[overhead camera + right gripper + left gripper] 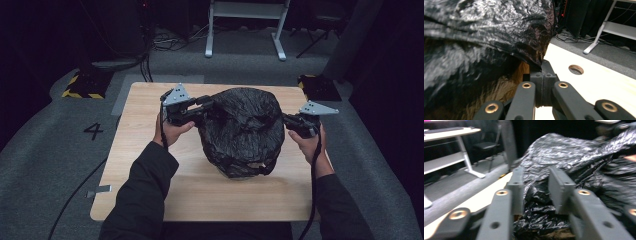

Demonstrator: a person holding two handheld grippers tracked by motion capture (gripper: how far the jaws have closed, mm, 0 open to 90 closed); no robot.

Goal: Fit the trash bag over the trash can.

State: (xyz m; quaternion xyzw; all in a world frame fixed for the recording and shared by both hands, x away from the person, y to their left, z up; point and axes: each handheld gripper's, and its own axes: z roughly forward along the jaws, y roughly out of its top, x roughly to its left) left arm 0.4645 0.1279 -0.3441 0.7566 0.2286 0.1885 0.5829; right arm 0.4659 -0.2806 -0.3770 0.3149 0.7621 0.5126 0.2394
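Lying mid-bench (pixel 150 200), between the two hands, the black plastic bag (pixel 242 130) bulges over something brownish and fibrous underneath. On its right side the right gripper (pixel 543 75) has its fingers (pixel 537 86) pressed together, pinching the bag's thin edge. On its left side the left gripper (pixel 535 185) faces the bag with fingers (pixel 560 187) parted, crumpled film sitting in the gap but, as far as I can judge, not clamped. The film is thin, glossy, heavily creased; the bench is pale wood. Beyond stands a white frame (pixel 245 25)
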